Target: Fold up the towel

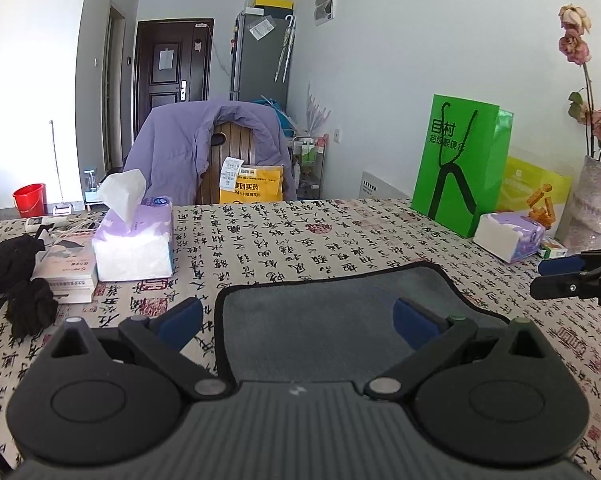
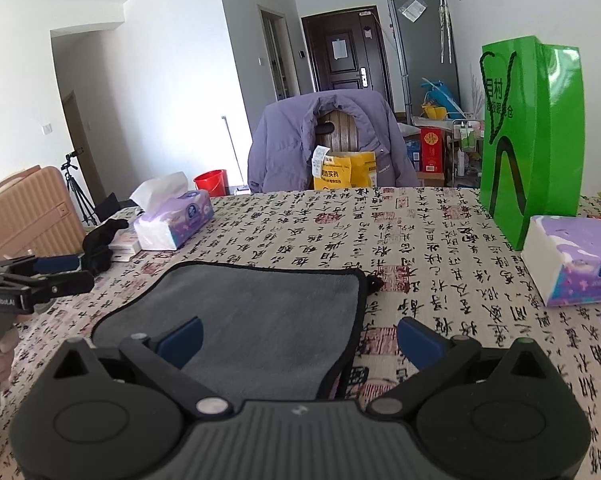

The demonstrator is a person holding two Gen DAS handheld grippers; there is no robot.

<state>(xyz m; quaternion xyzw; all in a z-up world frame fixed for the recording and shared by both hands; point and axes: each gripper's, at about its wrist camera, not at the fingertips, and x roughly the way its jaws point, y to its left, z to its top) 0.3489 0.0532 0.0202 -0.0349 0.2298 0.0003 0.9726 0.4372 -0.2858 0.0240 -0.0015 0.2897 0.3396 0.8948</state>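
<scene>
Ahead of my left claw and off to its left stands an open tissue pack, one white tissue pulled up out of its slot; a second tissue pack, closed as far as I can see, lies ahead and to the right of my right claw. Just behind that second pack a green paper bag stands upright with its cord handles hanging down the front; what it holds I cannot tell. Beyond the table's far edge a yellow delivery bag sits on a wooden chair draped with a purple jacket, and its contents are hidden too. Past the bag, at the right edge of the left view, a wrapped vase holds dried roses. Both my claws are spread wide and grip nothing. The grey towel with black edging lies flat on the calligraphy tablecloth right in front of me: my left claw's fingers straddle the towel's left edge, the right pad over the cloth and the left pad over bare tablecloth, while my right claw straddles its right edge the other way round. Whether any pad touches the fabric I cannot tell.
</scene>
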